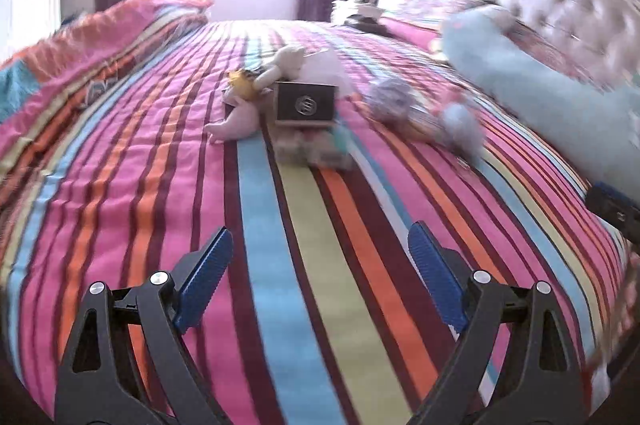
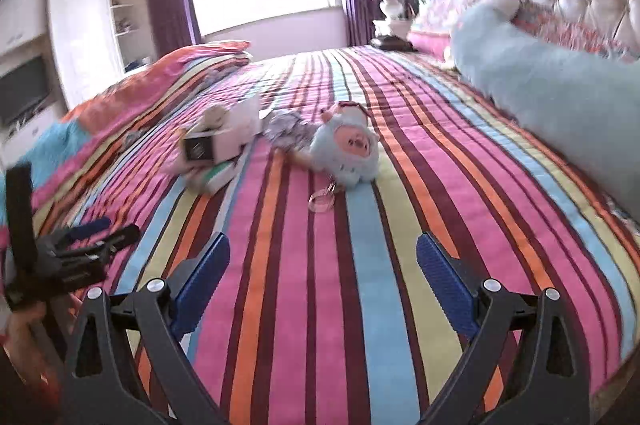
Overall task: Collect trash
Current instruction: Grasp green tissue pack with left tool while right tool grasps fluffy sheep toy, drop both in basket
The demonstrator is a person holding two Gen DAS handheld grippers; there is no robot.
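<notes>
Both the left gripper (image 1: 320, 261) and right gripper (image 2: 323, 269) hover released, empty, above the striped quilted bedspread (image 1: 304, 265). Mid-frame lies the black-faced cardboard box (image 1: 306, 104); only the right view shows 1 blue plush sheep (image 2: 348, 153) clearly.

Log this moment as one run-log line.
left gripper: open, empty | right gripper: open, empty | both over striped bedspread | ahead: dark-faced box, blue plush toy | nothing grasped
</notes>
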